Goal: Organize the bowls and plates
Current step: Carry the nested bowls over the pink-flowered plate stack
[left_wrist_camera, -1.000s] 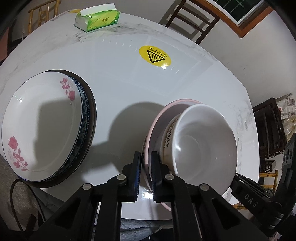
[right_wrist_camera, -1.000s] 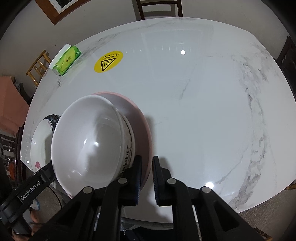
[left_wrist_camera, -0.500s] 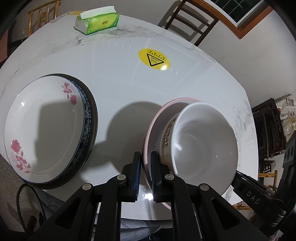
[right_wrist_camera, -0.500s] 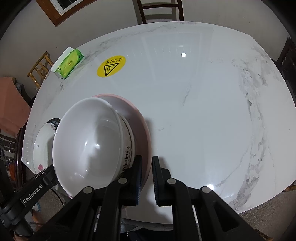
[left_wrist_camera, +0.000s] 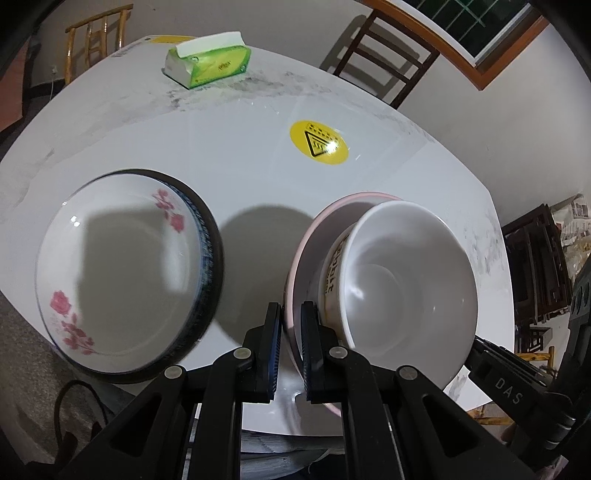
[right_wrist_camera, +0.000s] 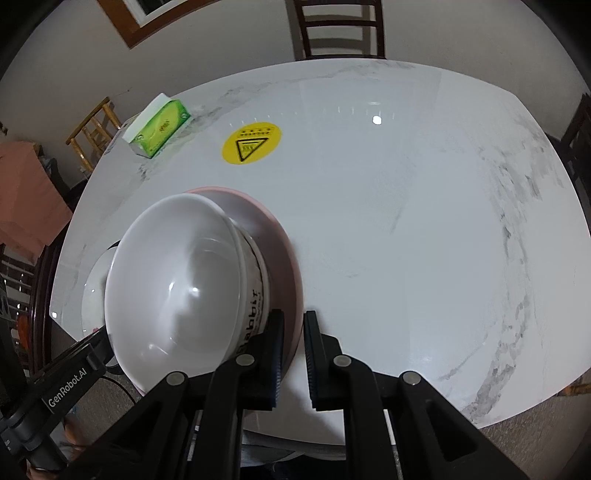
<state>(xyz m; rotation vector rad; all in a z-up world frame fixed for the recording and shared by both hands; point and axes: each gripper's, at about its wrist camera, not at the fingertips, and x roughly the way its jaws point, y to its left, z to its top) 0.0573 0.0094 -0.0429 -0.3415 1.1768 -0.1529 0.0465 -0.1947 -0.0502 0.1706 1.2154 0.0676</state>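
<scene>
A pink plate carries a white bowl with black lettering on its side. My left gripper is shut on the plate's near-left rim. On the opposite rim of the same pink plate, my right gripper is shut too, with the bowl to its left. The plate hangs tilted above the table, casting a shadow below. A white plate with pink flowers lies stacked on a dark-rimmed plate at the table's left edge.
The white marble table holds a green tissue box at the far side and a yellow warning sticker. Wooden chairs stand around it. The table's edge runs close under both grippers.
Both grippers have risen with the pink plate and bowl between them, and the table and plate stack look farther below. Both grips are unchanged.
</scene>
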